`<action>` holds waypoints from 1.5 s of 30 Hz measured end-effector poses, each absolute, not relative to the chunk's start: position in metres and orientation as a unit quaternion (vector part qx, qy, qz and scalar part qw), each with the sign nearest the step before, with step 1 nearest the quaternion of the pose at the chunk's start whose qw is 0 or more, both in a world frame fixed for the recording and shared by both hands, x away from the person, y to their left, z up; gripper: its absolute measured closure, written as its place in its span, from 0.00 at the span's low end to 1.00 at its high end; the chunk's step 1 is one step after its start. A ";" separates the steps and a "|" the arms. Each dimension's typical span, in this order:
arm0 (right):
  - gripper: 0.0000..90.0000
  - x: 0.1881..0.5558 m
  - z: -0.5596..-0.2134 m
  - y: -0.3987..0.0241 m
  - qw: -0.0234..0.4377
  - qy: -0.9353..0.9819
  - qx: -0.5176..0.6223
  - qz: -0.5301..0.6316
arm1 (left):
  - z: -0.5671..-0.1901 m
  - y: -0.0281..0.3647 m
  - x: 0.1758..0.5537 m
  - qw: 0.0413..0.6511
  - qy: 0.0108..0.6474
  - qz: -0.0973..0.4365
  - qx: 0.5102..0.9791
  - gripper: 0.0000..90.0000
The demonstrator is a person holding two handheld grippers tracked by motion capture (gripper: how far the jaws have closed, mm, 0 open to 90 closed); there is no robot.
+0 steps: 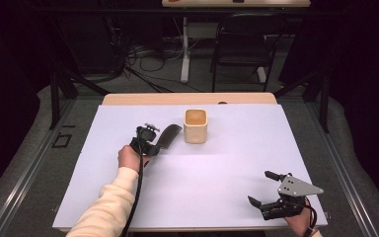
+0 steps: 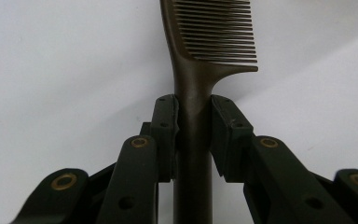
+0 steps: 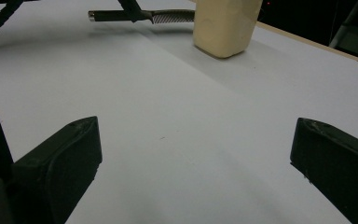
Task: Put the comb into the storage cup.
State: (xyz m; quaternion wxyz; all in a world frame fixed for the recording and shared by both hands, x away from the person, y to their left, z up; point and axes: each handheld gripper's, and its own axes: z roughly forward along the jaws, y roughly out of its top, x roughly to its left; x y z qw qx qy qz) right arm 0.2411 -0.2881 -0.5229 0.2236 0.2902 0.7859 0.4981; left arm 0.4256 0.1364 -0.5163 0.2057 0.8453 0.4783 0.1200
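The left hand-held gripper (image 2: 193,135) is clamped on the handle of a dark comb (image 2: 200,70), both pads pressing its sides just below the teeth. In the high view, the comb (image 1: 169,136) sits above the white table (image 1: 227,163), its toothed end pointing toward a cream square cup (image 1: 196,126) just beside it. The right hand-held gripper (image 1: 265,188) rests near the table's front right corner, well apart from both, its jaws spread wide with nothing between them.
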 end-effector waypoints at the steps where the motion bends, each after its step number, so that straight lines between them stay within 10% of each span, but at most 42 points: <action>1: 0.02 0.241 -0.523 -0.288 0.224 0.786 0.291 0.498 | -0.515 0.138 0.425 0.208 0.477 0.121 0.845 0.81; 45: 0.02 0.244 -0.527 -0.286 0.213 0.792 0.299 0.487 | -0.511 0.162 0.406 0.348 0.477 0.151 0.793 0.81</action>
